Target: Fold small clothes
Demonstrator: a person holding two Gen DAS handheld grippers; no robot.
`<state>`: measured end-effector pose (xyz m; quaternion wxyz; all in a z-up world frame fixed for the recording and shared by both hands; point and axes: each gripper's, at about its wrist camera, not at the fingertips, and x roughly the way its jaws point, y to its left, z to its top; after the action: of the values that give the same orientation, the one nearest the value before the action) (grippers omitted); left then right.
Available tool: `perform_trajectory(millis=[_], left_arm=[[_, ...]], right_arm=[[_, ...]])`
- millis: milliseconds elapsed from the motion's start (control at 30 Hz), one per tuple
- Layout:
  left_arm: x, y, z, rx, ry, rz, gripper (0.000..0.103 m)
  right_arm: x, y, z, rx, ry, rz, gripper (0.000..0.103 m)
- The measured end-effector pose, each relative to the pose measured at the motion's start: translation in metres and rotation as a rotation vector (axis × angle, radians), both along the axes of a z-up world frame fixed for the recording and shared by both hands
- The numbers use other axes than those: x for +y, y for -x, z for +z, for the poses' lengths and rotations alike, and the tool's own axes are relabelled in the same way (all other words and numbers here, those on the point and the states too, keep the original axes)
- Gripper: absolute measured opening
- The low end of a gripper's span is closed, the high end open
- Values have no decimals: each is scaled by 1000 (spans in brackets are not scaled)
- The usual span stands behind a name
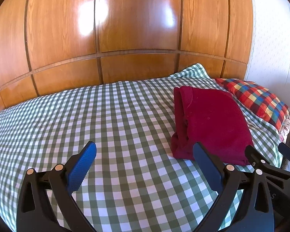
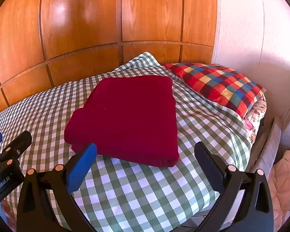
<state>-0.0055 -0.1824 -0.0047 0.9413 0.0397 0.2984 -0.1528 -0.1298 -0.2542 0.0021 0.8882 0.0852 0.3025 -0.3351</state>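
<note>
We work on a bed covered with a green-and-white checked sheet (image 2: pixel 145 189), set against glossy wooden wardrobe panels (image 1: pixel 137 19) and a white wall at the right. A multicoloured checked pillow (image 2: pixel 218 83) lies at the head end, near the wall.

The task item, a dark red garment (image 2: pixel 129 116), rests on the sheet just beside that pillow. It lies as a compact, roughly rectangular stack with layered edges showing on its left side in the left wrist view (image 1: pixel 206 121). We judge it to be folded already, or within one fold of completion.

The left gripper (image 1: pixel 145 160) hangs over bare sheet with its jaws spread wide and nothing between them; the garment sits ahead and to its right. The right gripper (image 2: pixel 145 160) is likewise fully spread and empty, positioned at the near edge of the garment. Its left blue finger (image 2: pixel 83 164) overlaps the garment's near left corner in the picture; we cannot tell whether it touches the cloth.

We judge the step in hand to be the end of the folding sequence, with both tools clear of the work.

The next move calls for one of two actions:
1. If a further fold is wanted, we bring both grippers to the near corners, close on the top layers only, and carry them over evenly.
2. If not, we square the stack or fetch another item; no other loose garment is visible.
</note>
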Motion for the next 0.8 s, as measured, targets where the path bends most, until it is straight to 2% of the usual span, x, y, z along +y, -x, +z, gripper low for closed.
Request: perform_trajectory(millis=[800], left_arm=[[4,5,6,-21,9,10,99]], right_arm=[[8,-1,0,-1,-2,16,101]])
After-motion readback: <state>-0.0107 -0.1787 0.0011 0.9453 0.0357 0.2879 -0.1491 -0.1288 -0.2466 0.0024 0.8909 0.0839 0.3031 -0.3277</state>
